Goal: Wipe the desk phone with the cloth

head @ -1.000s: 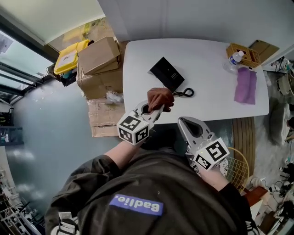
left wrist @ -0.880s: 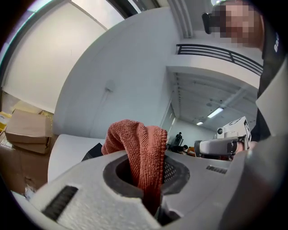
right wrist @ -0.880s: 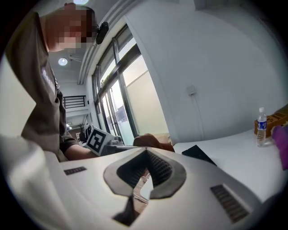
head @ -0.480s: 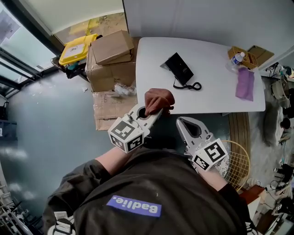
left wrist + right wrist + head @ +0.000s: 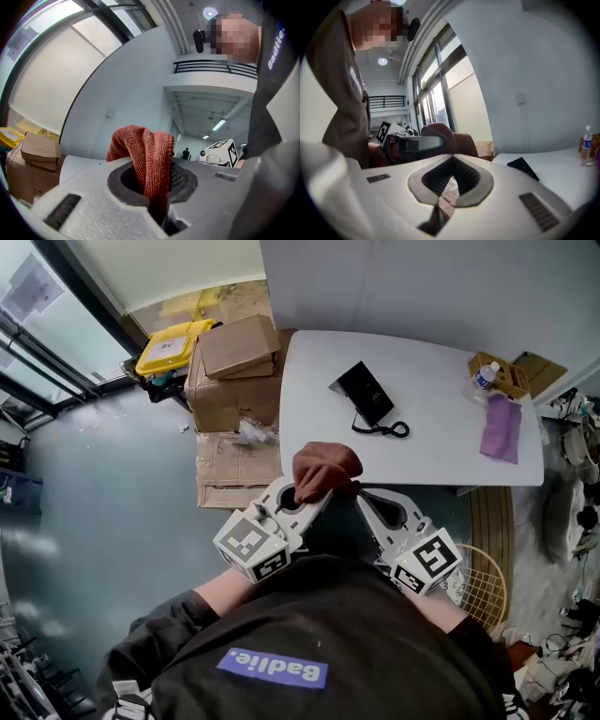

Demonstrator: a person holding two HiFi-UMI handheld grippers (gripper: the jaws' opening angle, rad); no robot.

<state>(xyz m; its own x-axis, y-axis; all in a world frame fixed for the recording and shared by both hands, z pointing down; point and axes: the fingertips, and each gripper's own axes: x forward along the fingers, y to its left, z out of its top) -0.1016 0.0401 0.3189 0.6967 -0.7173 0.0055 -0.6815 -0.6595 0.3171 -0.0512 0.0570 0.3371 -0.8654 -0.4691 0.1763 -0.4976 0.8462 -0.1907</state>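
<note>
A black desk phone [image 5: 366, 393] with a coiled cord [image 5: 391, 430] lies on the white table [image 5: 431, 451], also seen as a dark slab in the right gripper view [image 5: 524, 168]. My left gripper [image 5: 312, 487] is shut on a rust-red cloth [image 5: 324, 469], which bunches above its jaws [image 5: 145, 154]. It hangs in front of the table's near edge, off the phone. My right gripper [image 5: 362, 496] is beside it, jaws shut with nothing between them [image 5: 451, 160]; its tip nearly touches the cloth.
A purple cloth [image 5: 502, 427], a water bottle [image 5: 481, 374] and a small brown box [image 5: 507, 372] are at the table's right end. Cardboard boxes [image 5: 234, 367] and a yellow bin [image 5: 169, 348] stand left of the table. A wire basket [image 5: 487, 582] sits at the right on the floor.
The table and phone have slid up and right in the head view. Both grippers drew closer together, the right tip now next to the cloth. The cloth stays gripped.
</note>
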